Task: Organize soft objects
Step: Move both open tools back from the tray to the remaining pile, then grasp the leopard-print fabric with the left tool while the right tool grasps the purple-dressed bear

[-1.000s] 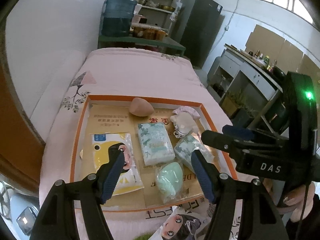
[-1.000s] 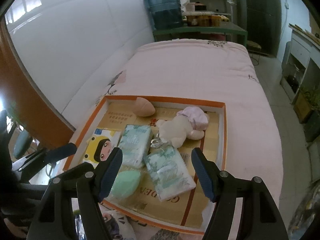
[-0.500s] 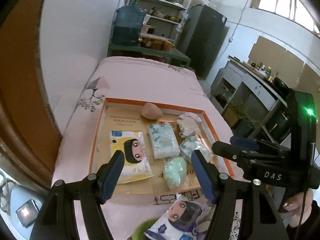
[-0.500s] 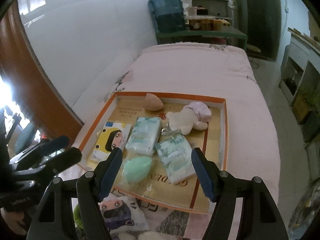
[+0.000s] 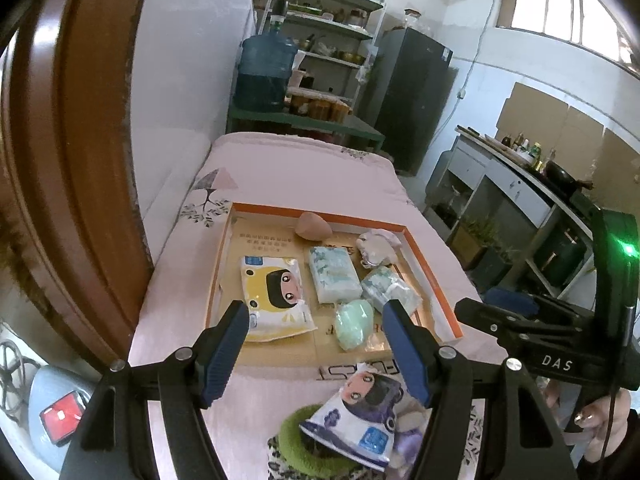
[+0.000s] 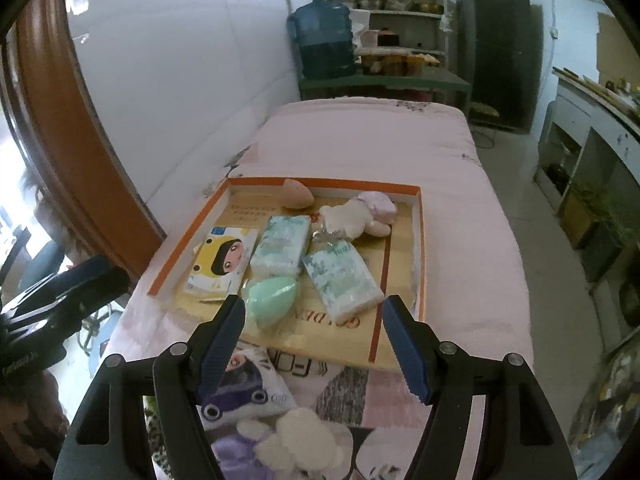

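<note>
Orange-rimmed tray [image 6: 416, 216] is the landmark, sitting on a pink-covered bed [image 6: 452, 160]. Inside it: yellow cartoon wipes pack [image 6: 222, 264] at its left, two pale tissue packs [image 6: 282, 244] [image 6: 340, 276] mid-tray, green sponge [image 6: 272, 296] near its front edge, tan sponge [image 6: 298, 196] at the back rim, white plush toy [image 6: 356, 216] back right. Not yet in: purple cartoon pack [image 5: 364, 408] and a fluffy white piece [image 6: 296, 432], heaped w/ a green fuzzy item [image 5: 296, 436] just outside the tray's front edge.

Left hand-held gripper [image 5: 316, 344] and right hand-held gripper [image 6: 314, 336] both stand wide open, nothing btwn the pads, hanging over the tray's front edge.

Risks, as judgement: the purple pack is slick and lies atop the heap, so a pinch may slip off or drag neighbours along. Fluffy piece compresses, so a shallow grip may lose it. Both grippers converging on the heap could collide. Free space in the tray is mostly at its front right, so a careless drop lands on the green sponge or rim.
</note>
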Motion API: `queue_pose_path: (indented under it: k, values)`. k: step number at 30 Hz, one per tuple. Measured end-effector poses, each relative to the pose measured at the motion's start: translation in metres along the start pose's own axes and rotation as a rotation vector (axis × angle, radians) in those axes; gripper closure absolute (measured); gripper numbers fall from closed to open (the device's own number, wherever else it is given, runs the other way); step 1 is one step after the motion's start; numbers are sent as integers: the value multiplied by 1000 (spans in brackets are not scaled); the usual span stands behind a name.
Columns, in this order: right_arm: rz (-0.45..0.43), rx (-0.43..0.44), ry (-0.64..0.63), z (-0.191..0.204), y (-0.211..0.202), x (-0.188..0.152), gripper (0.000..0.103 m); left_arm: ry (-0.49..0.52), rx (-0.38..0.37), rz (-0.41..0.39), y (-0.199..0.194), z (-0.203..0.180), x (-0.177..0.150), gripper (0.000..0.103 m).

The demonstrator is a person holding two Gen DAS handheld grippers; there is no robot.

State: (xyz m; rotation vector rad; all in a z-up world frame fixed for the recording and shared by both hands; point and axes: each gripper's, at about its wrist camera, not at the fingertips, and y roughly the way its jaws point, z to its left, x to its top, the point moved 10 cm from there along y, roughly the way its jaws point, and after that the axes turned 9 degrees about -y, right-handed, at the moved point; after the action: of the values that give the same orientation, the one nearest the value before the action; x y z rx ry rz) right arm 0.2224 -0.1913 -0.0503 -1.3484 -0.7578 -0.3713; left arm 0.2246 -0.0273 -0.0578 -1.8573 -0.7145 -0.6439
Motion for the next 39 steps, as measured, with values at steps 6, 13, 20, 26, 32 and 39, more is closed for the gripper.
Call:
queue_pose_path:
  k: [6, 13, 20, 26, 32, 39]
  values:
    - [-44, -27, -13, 9, -26, -14, 30, 15, -2, -30, -18, -3, -14, 34]
    - [-100, -57, -39, 27, -52, -31, 30, 45, 18, -72, -36, -6, -32, 34]
    - [-109, -94, -39, 39, -61, -55, 30, 41, 34, -92, -47, -2, -50, 34]
    - [-101, -104, -18, 46, -57, -82, 30, 25, 26, -84, -47, 2, -69, 34]
    - [-85, -107, -16, 50, -49, -105, 30, 11, 28, -77, -44, 9, -88, 34]
    - [-74, -85, -20, 57, -35, -119, 30, 4, 33, -24, -31, 18, -115, 34]
